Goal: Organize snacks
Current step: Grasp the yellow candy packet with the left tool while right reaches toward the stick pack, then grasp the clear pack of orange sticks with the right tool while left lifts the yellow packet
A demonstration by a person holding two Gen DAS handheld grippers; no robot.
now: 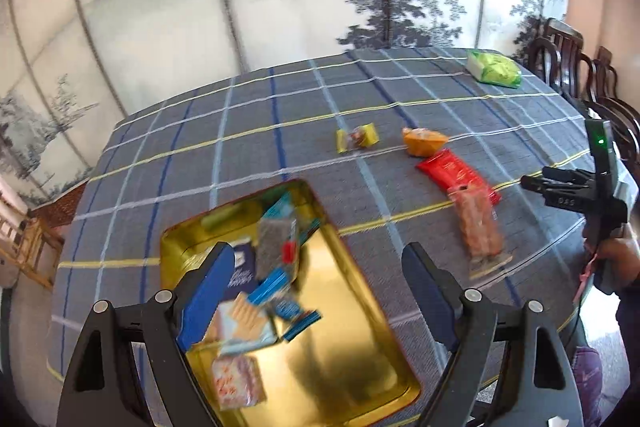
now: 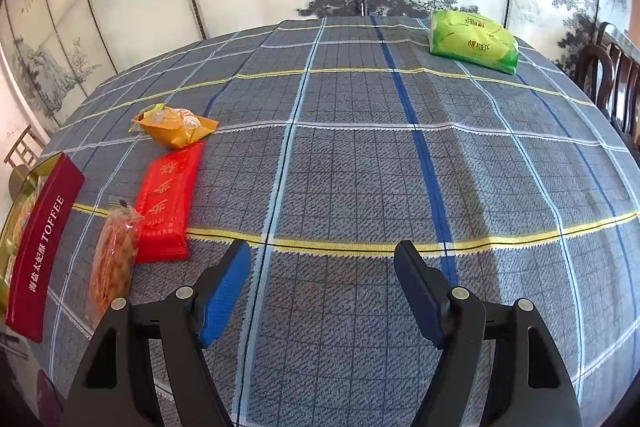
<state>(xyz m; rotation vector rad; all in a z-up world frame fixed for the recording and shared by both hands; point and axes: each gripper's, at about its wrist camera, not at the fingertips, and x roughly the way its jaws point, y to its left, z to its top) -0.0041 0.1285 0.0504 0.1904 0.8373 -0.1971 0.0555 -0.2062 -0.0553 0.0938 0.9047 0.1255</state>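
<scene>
Plaid blue-grey cloth covers the surface point(image 2: 360, 155). Left tongs point(image 1: 320, 291) hang wide open, holding nothing, over the gold rectangular tin point(image 1: 360, 307) half full of snack packets. Right tongs point(image 2: 322, 287) gape empty too; red flat packet point(image 2: 168, 203) at their 10 o'clock.

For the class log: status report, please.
Left claw open over gold metal tin. Right claw open, empty. Red flat snack packet still on table; path clear.
</scene>
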